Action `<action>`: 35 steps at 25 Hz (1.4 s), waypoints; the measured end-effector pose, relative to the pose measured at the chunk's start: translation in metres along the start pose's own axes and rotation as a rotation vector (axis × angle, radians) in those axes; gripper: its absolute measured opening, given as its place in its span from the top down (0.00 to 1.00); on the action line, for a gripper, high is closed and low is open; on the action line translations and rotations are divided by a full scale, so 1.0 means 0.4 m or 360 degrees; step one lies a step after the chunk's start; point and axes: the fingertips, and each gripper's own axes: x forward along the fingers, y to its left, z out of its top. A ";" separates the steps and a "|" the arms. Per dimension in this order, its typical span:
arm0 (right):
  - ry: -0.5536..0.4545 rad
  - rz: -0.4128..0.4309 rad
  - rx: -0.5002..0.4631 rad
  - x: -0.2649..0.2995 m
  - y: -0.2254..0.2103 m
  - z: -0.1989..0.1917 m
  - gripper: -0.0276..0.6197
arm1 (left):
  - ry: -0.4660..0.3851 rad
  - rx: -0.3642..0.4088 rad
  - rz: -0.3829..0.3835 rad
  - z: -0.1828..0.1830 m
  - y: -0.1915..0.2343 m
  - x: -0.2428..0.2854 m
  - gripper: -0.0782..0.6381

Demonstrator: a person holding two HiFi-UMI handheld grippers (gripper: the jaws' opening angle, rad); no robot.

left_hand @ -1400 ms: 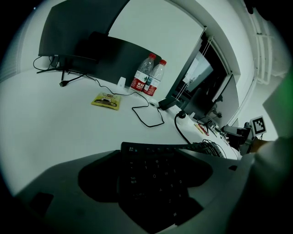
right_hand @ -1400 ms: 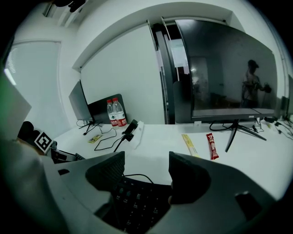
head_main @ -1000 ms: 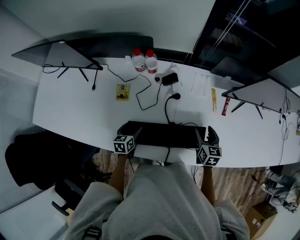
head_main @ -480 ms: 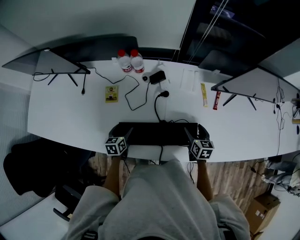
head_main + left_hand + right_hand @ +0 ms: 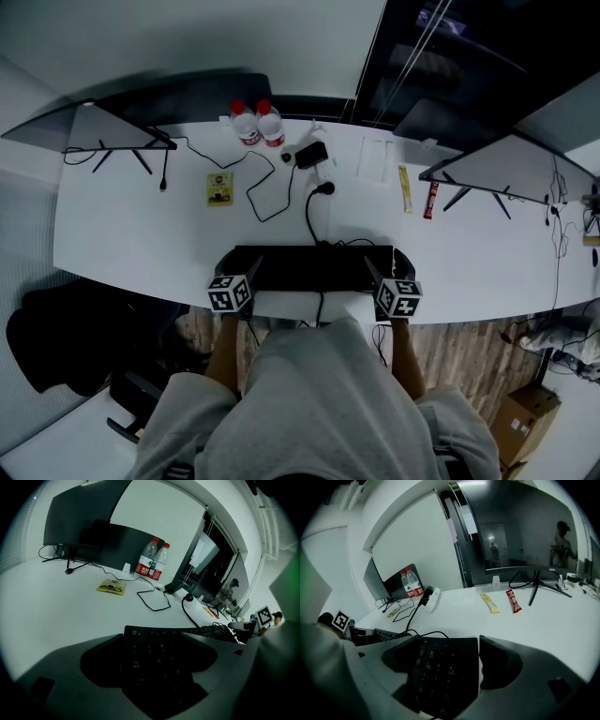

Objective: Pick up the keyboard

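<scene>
The left gripper (image 5: pixel 242 272) sits at the left end of the black keyboard (image 5: pixel 314 267), which lies along the near edge of the white table (image 5: pixel 131 234). Its jaws stand apart, with the end keys between them. The right gripper (image 5: pixel 384 270) mirrors it at the other end, jaws likewise spread, probably to keep the lift level. Both forearms reach straight forward.

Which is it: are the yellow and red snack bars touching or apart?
Apart. The right gripper view shows bare white table between the yellow snack bar and the red snack bar.
</scene>
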 end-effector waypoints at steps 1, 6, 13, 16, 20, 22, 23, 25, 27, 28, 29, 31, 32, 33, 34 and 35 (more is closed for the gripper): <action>0.0008 -0.0001 -0.0002 0.002 -0.003 -0.002 0.34 | 0.0000 0.0001 0.0001 0.000 0.000 0.000 0.42; 0.0110 0.0019 -0.0001 0.030 -0.021 -0.043 0.32 | 0.0001 -0.0003 0.0004 -0.001 -0.001 -0.001 0.42; 0.0130 0.0096 0.0192 0.045 -0.028 -0.067 0.32 | -0.0003 -0.0010 0.0005 0.001 0.000 -0.001 0.42; 0.0123 0.0109 0.0205 0.046 -0.024 -0.067 0.33 | -0.0001 -0.0010 0.0009 0.002 0.001 -0.002 0.42; 0.0118 0.0128 0.0224 0.045 -0.017 -0.066 0.37 | 0.0003 -0.0015 0.0009 0.003 0.000 -0.002 0.42; 0.0121 0.0129 0.0232 0.044 -0.016 -0.064 0.37 | 0.0008 -0.0022 0.0008 0.002 0.000 -0.001 0.42; 0.0125 0.0128 0.0234 0.044 -0.017 -0.064 0.37 | 0.0008 -0.0026 0.0008 0.001 0.000 -0.001 0.42; 0.0129 0.0124 0.0241 0.045 -0.020 -0.065 0.38 | 0.0003 -0.0035 0.0013 0.001 0.000 0.001 0.42; 0.0127 0.0121 0.0248 0.045 -0.018 -0.062 0.38 | -0.0004 -0.0044 0.0021 0.001 0.000 0.002 0.42; 0.0126 0.0118 0.0249 0.046 -0.018 -0.063 0.38 | -0.0007 -0.0046 0.0025 0.000 0.001 0.003 0.42; 0.0129 0.0114 0.0250 0.046 -0.019 -0.065 0.38 | -0.0008 -0.0048 0.0029 -0.001 0.001 0.003 0.42; 0.0142 0.0104 0.0250 0.045 -0.019 -0.065 0.38 | -0.0009 -0.0049 0.0034 -0.001 0.001 0.003 0.42; 0.0149 0.0099 0.0248 0.044 -0.018 -0.062 0.38 | -0.0008 -0.0050 0.0035 0.000 0.002 0.003 0.42; 0.0153 0.0093 0.0245 0.043 -0.018 -0.060 0.38 | -0.0006 -0.0051 0.0033 0.001 0.001 0.004 0.42; 0.0154 0.0088 0.0242 0.040 -0.018 -0.057 0.38 | -0.0005 -0.0051 0.0030 0.003 0.000 0.004 0.42; 0.0152 0.0085 0.0240 0.036 -0.018 -0.052 0.38 | -0.0007 -0.0050 0.0027 0.005 -0.002 0.004 0.42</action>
